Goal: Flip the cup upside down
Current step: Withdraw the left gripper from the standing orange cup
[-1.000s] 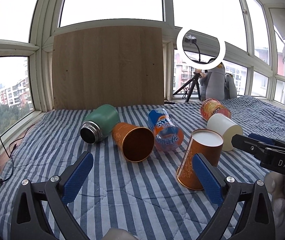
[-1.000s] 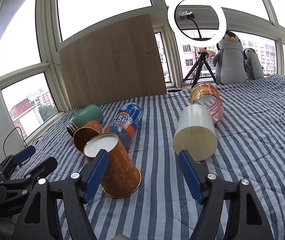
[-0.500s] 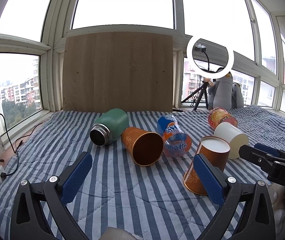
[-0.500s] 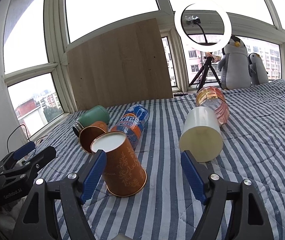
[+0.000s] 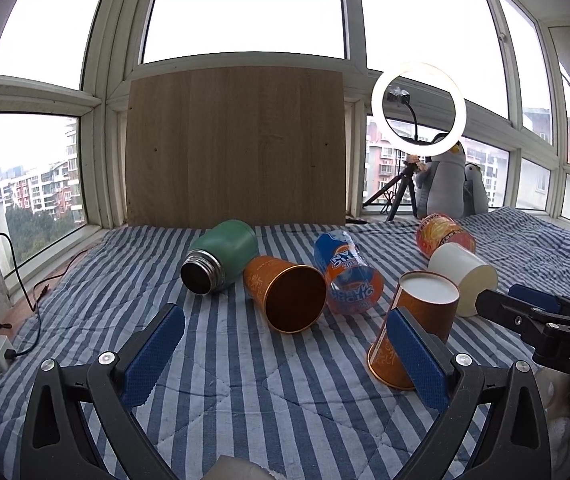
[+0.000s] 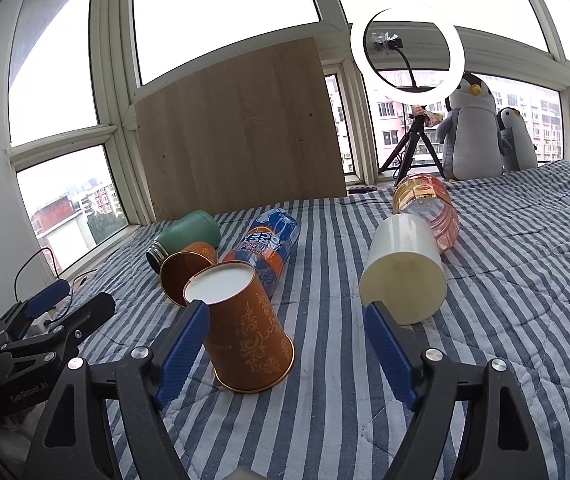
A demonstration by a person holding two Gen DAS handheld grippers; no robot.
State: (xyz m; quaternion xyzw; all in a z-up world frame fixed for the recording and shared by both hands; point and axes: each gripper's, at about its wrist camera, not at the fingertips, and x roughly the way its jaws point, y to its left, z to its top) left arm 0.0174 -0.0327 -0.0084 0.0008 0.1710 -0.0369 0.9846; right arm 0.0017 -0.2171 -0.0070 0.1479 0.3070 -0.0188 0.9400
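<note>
Right wrist view — right claw [image 6: 287,346] level, spread wide, beside inverted cup [image 6: 245,328].

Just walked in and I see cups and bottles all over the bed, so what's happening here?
A person holds a hand-held gripper in each hand over a striped blanket. The left hand-held gripper and the right hand-held gripper are both open and hold nothing. An orange patterned cup stands upside down, white base up, slightly tilted. A second orange cup, a white cup, a green flask and two soda bottles lie on their sides.
</note>
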